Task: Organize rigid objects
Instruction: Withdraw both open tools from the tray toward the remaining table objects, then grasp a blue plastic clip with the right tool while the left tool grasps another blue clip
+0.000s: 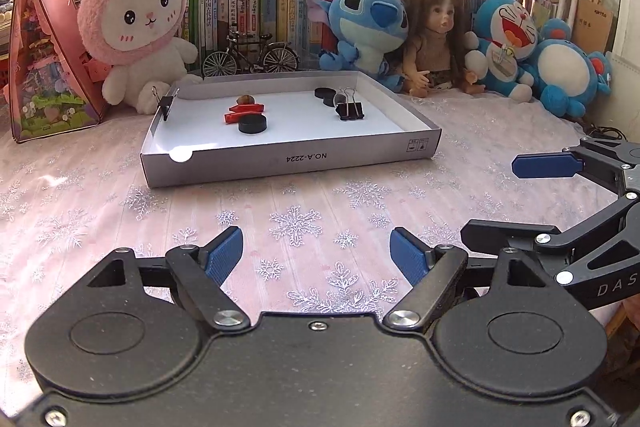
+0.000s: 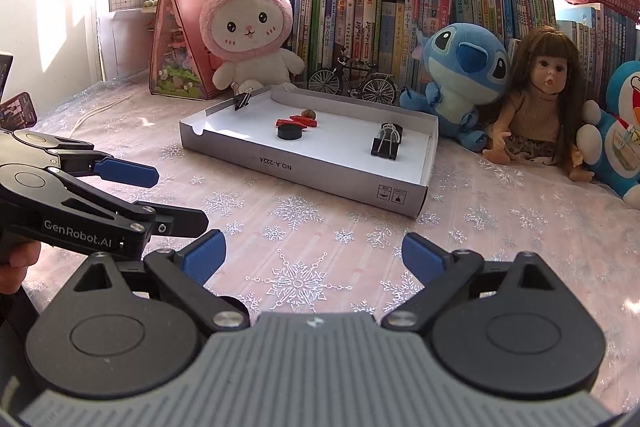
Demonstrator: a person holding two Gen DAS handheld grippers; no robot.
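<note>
Grippers both wide open and empty — left gripper (image 1: 316, 253), right gripper (image 2: 314, 253) — hovering near you over the counter. Black discs (image 1: 252, 124), red pieces (image 1: 243, 111) and binder clip (image 1: 351, 108) sit in the tray (image 1: 288, 163), far off. Careful: your grippers crowd each other — reach in together and you'll knock them.

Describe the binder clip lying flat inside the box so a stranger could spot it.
Find the shallow grey box on the snowflake tablecloth. Toward its Stitch-plush end lies a black binder clip, wire handles up; the other clip grips the box's rim.
</note>
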